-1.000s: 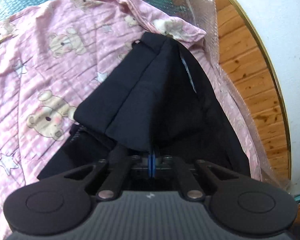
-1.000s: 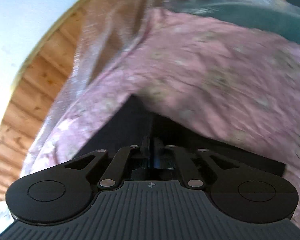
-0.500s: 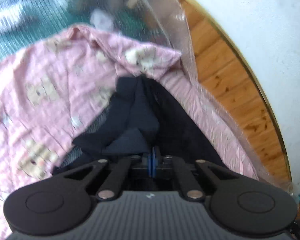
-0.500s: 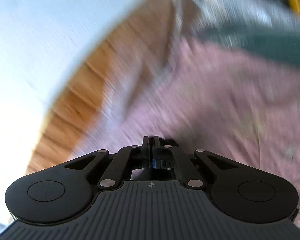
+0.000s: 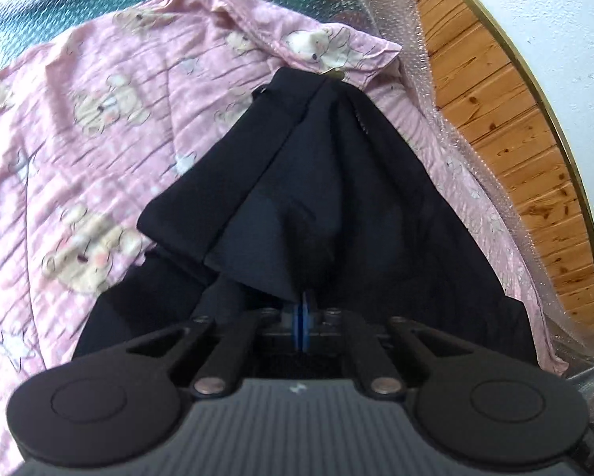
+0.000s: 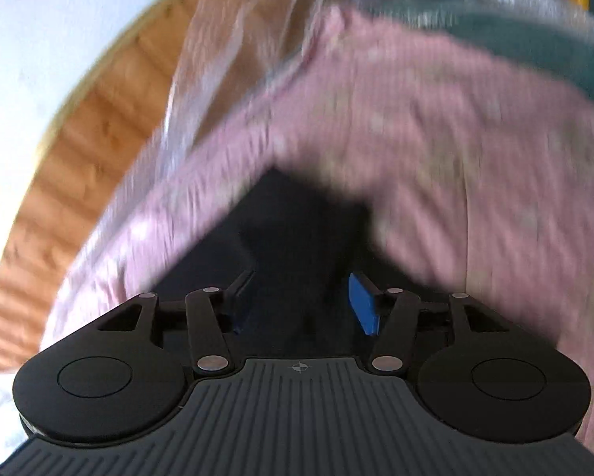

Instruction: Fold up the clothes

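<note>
Pink bear-print blanket (image 5: 98, 127) beneath black garment (image 5: 317, 182), long axis running straight ahead. Left tongs (image 5: 303, 307) pinching its near edge; right tongs (image 6: 301, 301) opening, garment between, unpressed.

Black garment (image 5: 336, 206) on pink bear-print blanket (image 5: 98, 150)

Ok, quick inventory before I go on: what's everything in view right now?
black garment: one, black, lying on the pink blanket, an edge pinched in the left claw
pink blanket: one, pink with bear print, spread under the garment
bubble wrap: one sheet, clear, along the blanket's edge
wooden floor: brown planks, beyond the wrap
left claw: shut on the garment
right claw: jaws opening, blue pads apart, garment between them, not gripped
</note>
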Demonstrator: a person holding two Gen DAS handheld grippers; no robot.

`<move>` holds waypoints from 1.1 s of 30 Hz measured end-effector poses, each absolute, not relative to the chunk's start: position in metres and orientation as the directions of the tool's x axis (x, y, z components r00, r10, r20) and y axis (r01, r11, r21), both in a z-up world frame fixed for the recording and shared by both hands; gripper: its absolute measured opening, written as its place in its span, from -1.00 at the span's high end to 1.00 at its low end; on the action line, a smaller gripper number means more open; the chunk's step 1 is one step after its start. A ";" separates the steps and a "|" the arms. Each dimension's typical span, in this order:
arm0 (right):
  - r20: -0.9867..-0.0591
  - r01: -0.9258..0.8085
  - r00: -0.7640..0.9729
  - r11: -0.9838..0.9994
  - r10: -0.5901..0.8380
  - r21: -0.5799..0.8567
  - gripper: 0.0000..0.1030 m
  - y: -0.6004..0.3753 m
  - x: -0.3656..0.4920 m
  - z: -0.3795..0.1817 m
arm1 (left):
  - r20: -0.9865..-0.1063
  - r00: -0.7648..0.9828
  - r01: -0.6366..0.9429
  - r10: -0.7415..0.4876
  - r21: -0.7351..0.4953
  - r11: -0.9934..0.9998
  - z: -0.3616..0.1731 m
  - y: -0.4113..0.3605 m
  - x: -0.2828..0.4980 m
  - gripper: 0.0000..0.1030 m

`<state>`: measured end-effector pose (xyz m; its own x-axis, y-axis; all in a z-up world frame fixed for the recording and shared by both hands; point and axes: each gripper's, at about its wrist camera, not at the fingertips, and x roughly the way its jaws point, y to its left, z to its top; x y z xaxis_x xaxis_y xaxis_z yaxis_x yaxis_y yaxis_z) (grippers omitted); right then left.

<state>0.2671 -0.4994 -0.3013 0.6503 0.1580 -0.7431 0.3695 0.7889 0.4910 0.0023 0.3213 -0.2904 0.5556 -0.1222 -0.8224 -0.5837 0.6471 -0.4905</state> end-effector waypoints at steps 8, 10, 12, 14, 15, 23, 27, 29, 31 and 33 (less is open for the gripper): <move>-0.777 0.405 0.596 0.761 0.201 0.507 -0.41 -0.470 0.273 -0.332 | -0.806 0.578 -0.577 -0.127 -0.514 0.634 -0.286 0.324 0.006 0.95; -0.799 0.410 0.577 0.786 0.170 0.463 -0.38 -0.466 0.291 -0.337 | -0.794 0.593 -0.567 -0.129 -0.527 0.633 -0.284 0.325 0.008 0.95; -0.805 0.401 0.570 0.800 0.165 0.447 0.27 -0.465 0.307 -0.342 | -0.779 0.613 -0.554 -0.131 -0.542 0.632 -0.282 0.326 0.009 0.95; -0.783 0.375 0.596 0.801 0.177 0.467 0.98 -0.466 0.318 -0.340 | -0.762 0.636 -0.551 -0.122 -0.559 0.620 -0.279 0.329 0.005 0.96; -0.767 0.367 0.619 0.802 0.167 0.472 1.00 -0.469 0.318 -0.332 | -0.754 0.647 -0.552 -0.115 -0.567 0.612 -0.277 0.332 0.003 0.96; -0.678 0.314 0.726 0.822 0.115 0.475 0.68 -0.480 0.291 -0.254 | -0.825 0.561 -0.653 -0.062 -0.488 0.579 -0.300 0.339 -0.008 0.91; -0.757 0.384 0.635 0.787 0.155 0.483 0.49 -0.485 0.280 -0.299 | -0.833 0.550 -0.644 -0.054 -0.465 0.608 -0.295 0.330 -0.005 0.63; -0.750 0.373 0.641 0.786 0.166 0.493 0.00 -0.479 0.258 -0.313 | -0.828 0.559 -0.631 -0.048 -0.462 0.623 -0.288 0.325 -0.007 0.57; -0.748 0.368 0.646 0.796 0.154 0.481 -0.23 -0.473 0.248 -0.325 | -0.827 0.560 -0.617 -0.055 -0.460 0.639 -0.283 0.322 -0.011 0.57; -0.735 0.362 0.668 0.810 0.120 0.461 -0.23 -0.471 0.249 -0.333 | -0.832 0.551 -0.610 -0.060 -0.452 0.651 -0.282 0.320 -0.012 0.57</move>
